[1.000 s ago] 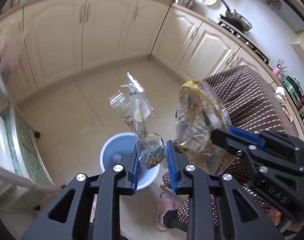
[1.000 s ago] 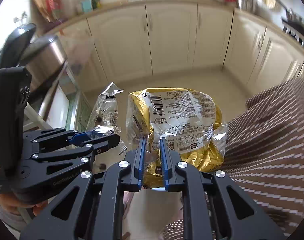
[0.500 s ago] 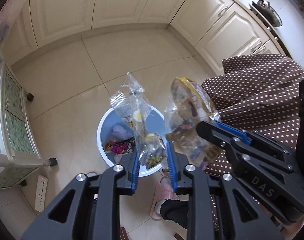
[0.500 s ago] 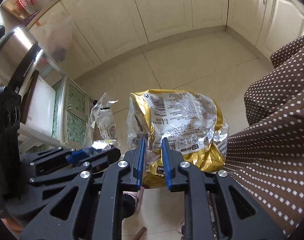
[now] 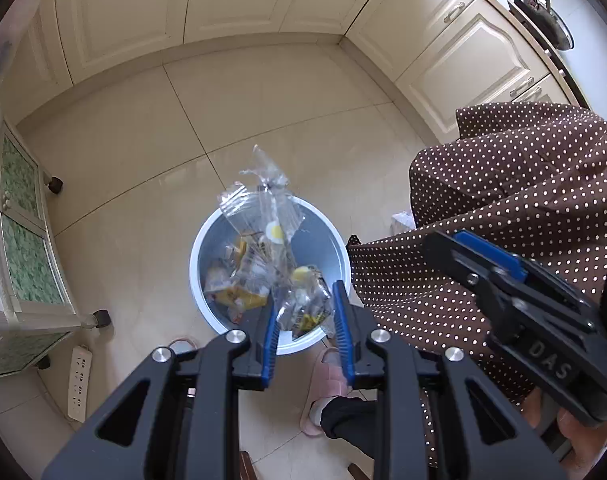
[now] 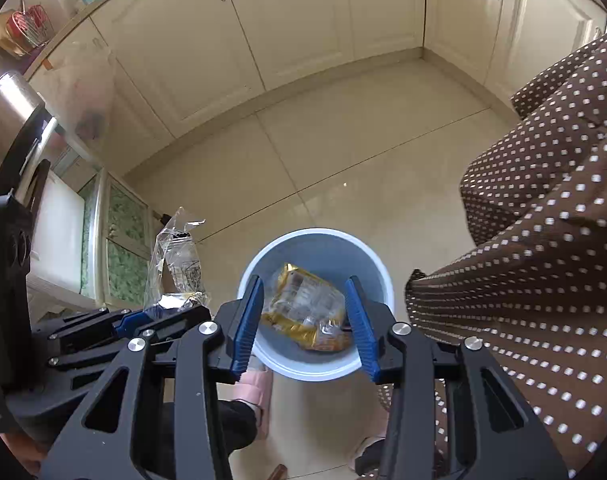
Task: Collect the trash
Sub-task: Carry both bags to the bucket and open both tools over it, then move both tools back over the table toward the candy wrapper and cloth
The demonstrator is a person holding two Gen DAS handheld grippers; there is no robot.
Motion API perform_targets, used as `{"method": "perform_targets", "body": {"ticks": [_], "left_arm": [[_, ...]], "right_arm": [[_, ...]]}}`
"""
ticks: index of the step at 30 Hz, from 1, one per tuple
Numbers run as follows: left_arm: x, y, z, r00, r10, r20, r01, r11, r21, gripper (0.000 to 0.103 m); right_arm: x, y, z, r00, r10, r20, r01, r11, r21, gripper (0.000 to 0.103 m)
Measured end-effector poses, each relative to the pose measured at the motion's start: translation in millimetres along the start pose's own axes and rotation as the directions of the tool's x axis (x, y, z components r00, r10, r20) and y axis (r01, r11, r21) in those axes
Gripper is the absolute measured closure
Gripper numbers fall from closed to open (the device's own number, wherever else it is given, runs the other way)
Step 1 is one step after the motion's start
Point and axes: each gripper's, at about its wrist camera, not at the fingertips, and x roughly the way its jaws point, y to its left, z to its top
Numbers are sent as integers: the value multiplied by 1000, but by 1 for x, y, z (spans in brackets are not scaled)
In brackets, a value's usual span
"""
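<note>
Home kitchen: cream cabinets (image 6: 303, 28), tiled floor (image 5: 135, 152), stovetop pan (image 5: 543, 8) (top right).

Cream cabinets (image 6: 295, 28) — glossy beige tile floor (image 5: 143, 152)

Bin (image 6: 377, 276): on the floor (image 6: 343, 152), below both grippers, in front of the cabinets (image 6: 295, 20).
Wrapper (image 6: 303, 308): inside the bin, between the spread fingers of the right gripper (image 6: 305, 322).
Clear bag (image 5: 271, 240): between the left gripper (image 5: 305, 328) fingers, over the bin.
Rolling cart (image 5: 19, 248): left of the bin.
Power strip (image 5: 79, 380): on the floor beside the cart.
Slipper (image 5: 327, 384): just in front of the bin.
</note>
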Motion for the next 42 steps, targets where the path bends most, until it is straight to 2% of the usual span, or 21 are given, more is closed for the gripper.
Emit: {"method": "perform_targets", "body": {"ticks": [9, 16, 29, 34, 42], "left_arm": [[2, -13, 1, 1000, -2, -10, 2, 1000, 28, 79], [1, -26, 4, 1000, -4, -10, 4, 999, 48, 78], [-20, -48, 18, 999, 2, 50, -8, 995, 103, 76], [-37, -53, 18, 996, 10, 93, -20, 994, 106, 58], [-80, -62, 14, 986, 28, 164, -45, 993, 105, 55]], "right_arm": [[-20, -2, -5, 991, -112, 75, 116, 991, -65, 55], [-32, -7, -7, 979, -163, 124, 174, 982, -78, 52], [-64, -11, -4, 947, -223, 233, 247, 966, -78, 48], [-76, -12, -3, 944, -218, 246, 240, 969, -63, 47], [-111, -4, -7, 939, -189, 286, 215, 975, -61, 47]]}}
